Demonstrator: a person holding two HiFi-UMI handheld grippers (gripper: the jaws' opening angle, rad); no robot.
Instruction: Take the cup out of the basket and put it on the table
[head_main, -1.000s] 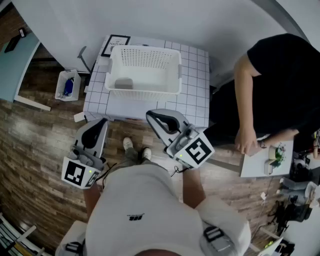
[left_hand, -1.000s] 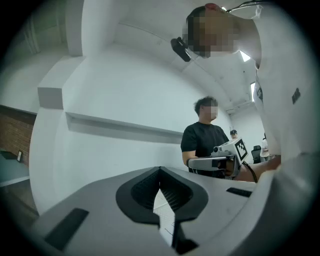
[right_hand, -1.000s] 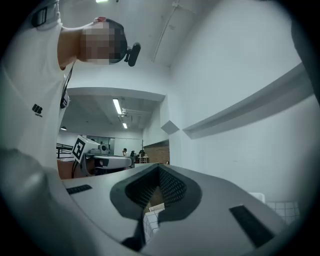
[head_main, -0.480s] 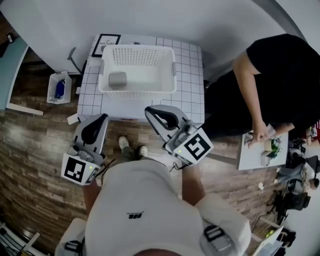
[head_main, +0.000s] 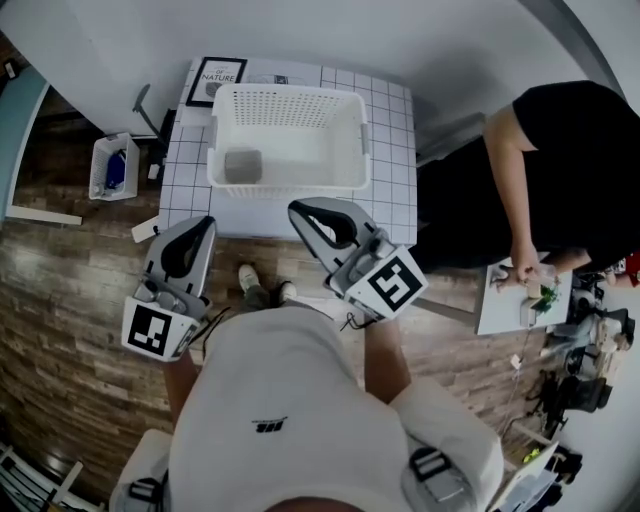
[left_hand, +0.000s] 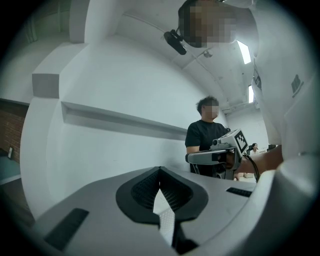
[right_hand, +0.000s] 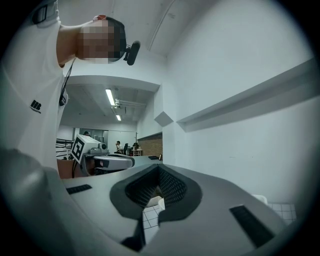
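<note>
A white slatted basket (head_main: 288, 140) stands on the white gridded table (head_main: 390, 150). A grey cup (head_main: 243, 165) lies in the basket's left part. My left gripper (head_main: 204, 222) is shut and empty, just short of the table's front edge, left of the basket. My right gripper (head_main: 298, 209) is shut and empty too, its tip over the table's front edge, in front of the basket. In the left gripper view the jaws (left_hand: 160, 171) meet at the tip, with the right gripper (left_hand: 215, 155) beside them. The right gripper view shows its own jaws (right_hand: 159, 170) closed over the gridded table top.
A framed print (head_main: 215, 80) sits at the table's back left against the wall. A small white bin (head_main: 108, 168) stands on the wooden floor to the left. A person in black (head_main: 560, 170) stands right of the table by a white board (head_main: 515, 300).
Both grippers have moved forward toward the table, still shut; the right tip now reaches its front edge. The basket and cup have not moved.
</note>
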